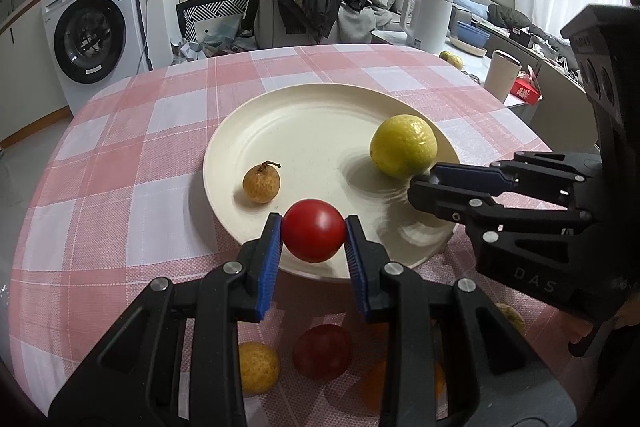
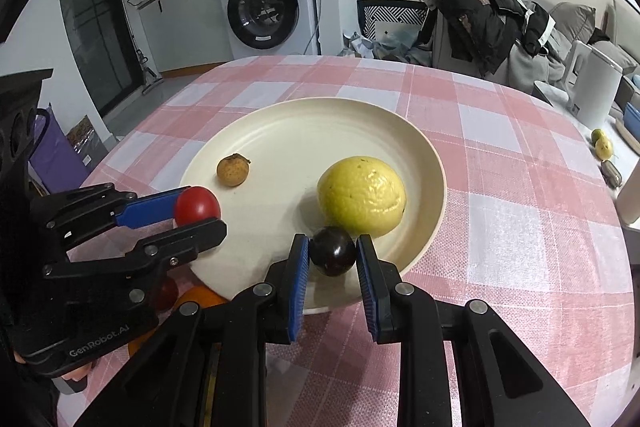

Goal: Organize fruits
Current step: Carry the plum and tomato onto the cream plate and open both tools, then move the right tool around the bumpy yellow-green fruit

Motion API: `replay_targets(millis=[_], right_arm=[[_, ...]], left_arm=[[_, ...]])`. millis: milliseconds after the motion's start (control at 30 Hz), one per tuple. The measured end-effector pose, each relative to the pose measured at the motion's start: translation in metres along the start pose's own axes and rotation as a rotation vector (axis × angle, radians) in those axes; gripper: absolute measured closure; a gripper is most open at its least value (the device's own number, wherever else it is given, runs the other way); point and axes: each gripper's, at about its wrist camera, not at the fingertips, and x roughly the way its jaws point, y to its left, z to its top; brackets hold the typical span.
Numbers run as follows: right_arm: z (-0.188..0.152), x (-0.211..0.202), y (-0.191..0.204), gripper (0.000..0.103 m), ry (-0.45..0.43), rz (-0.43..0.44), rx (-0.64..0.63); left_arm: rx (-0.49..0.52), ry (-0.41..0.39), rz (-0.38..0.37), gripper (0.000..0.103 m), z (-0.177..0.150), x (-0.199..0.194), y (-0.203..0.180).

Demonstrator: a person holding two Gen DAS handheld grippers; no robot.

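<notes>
- Now the left gripper (image 1: 313, 235) is clamping a tomato (image 1: 313, 235) over the plate's (image 1: 304, 115) near rim; the longan (image 1: 261, 183) is lying just beyond it
- the right gripper (image 2: 333, 255) is clamping a dark plum (image 2: 333, 255) over the near rim too, just beside the lemon (image 2: 362, 195)
- both are pointing steeply down, side by side; open plate is lying ahead between them

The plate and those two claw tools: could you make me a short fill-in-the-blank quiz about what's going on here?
1. The left gripper is shut on a ____ fruit.
2. The right gripper is shut on a small ____ fruit, right beside the lemon.
3. The small brown fruit lies on the ____.
4. The tablecloth is checked in white and ____.

Missing words: red; dark; plate; pink
</notes>
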Motion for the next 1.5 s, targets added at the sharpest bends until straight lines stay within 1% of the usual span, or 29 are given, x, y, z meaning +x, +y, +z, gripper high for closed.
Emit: replay_targets(millis=[100, 167, 200, 233, 300, 367, 400, 433, 467, 500, 533, 567, 633, 733, 900, 1033, 1100, 1233, 1367, 1500], right_arm=[[-0.001, -0.003, 0.000, 0.077, -0.006, 0.003, 0.002], [-0.002, -0.009, -0.002, 0.069, -0.019, 0.011, 0.007], [-0.002, -0.012, -0.002, 0.068, -0.021, 0.009, 0.003], [-0.003, -0.016, -0.002, 0.066, -0.023, 0.002, -0.002], [-0.006, -0.026, -0.004, 0.055, -0.037, -0.003, 0.001], [-0.011, -0.036, -0.007, 0.037, -0.058, -0.002, 0.011], [-0.014, -0.042, -0.009, 0.032, -0.066, 0.007, 0.017], [-0.017, -0.047, -0.010, 0.022, -0.074, 0.017, 0.024], [-0.021, -0.053, -0.012, 0.015, -0.082, 0.028, 0.036], [-0.023, -0.057, -0.013, 0.013, -0.086, 0.037, 0.047], [-0.026, -0.061, -0.013, 0.008, -0.089, 0.051, 0.057], [-0.029, -0.066, -0.013, 0.001, -0.092, 0.064, 0.065], [-0.034, -0.073, -0.012, 0.000, -0.100, 0.092, 0.069], [-0.038, -0.084, -0.008, 0.000, -0.119, 0.113, 0.060], [-0.038, -0.092, 0.006, 0.000, -0.113, 0.107, 0.005], [-0.042, -0.089, 0.012, 0.000, -0.082, 0.098, -0.023], [-0.044, -0.086, 0.014, 0.000, -0.061, 0.088, -0.035], [-0.046, -0.082, 0.014, 0.000, -0.035, 0.104, -0.044], [-0.050, -0.074, 0.019, 0.000, 0.005, 0.087, -0.079], [-0.053, -0.067, 0.024, 0.000, 0.032, 0.103, -0.099]], left_arm=[[-0.003, -0.018, 0.012, 0.075, 0.000, -0.002, 0.000], [-0.004, -0.027, 0.017, 0.073, 0.000, -0.005, 0.001], [-0.002, -0.028, 0.023, 0.065, -0.001, -0.007, 0.001], [0.002, -0.033, 0.039, 0.059, -0.003, -0.010, 0.000], [0.014, -0.058, 0.071, 0.035, -0.006, -0.018, -0.001], [0.017, -0.087, 0.097, 0.020, -0.011, -0.031, -0.002], [0.016, -0.097, 0.096, 0.019, -0.013, -0.038, -0.002], [0.012, -0.106, 0.085, 0.019, -0.016, -0.045, -0.002], [0.006, -0.107, 0.075, 0.018, -0.018, -0.051, -0.001], [-0.003, -0.109, 0.072, 0.015, -0.019, -0.056, 0.001], [-0.015, -0.111, 0.071, 0.012, -0.022, -0.062, 0.002], [-0.024, -0.113, 0.073, 0.002, -0.024, -0.068, 0.003], [-0.039, -0.130, 0.071, 0.001, -0.029, -0.082, 0.005], [-0.063, -0.134, 0.072, 0.001, -0.036, -0.099, 0.006], [-0.063, -0.136, 0.072, 0.001, -0.043, -0.118, 0.004], [-0.053, -0.132, 0.080, 0.001, -0.045, -0.126, 0.000], [-0.057, -0.136, 0.081, 0.001, -0.044, -0.129, 0.000], [-0.068, -0.131, 0.081, 0.001, -0.045, -0.130, 0.003], [-0.076, -0.107, 0.084, 0.001, -0.046, -0.122, 0.006], [-0.078, -0.092, 0.086, 0.001, -0.046, -0.113, 0.006]])
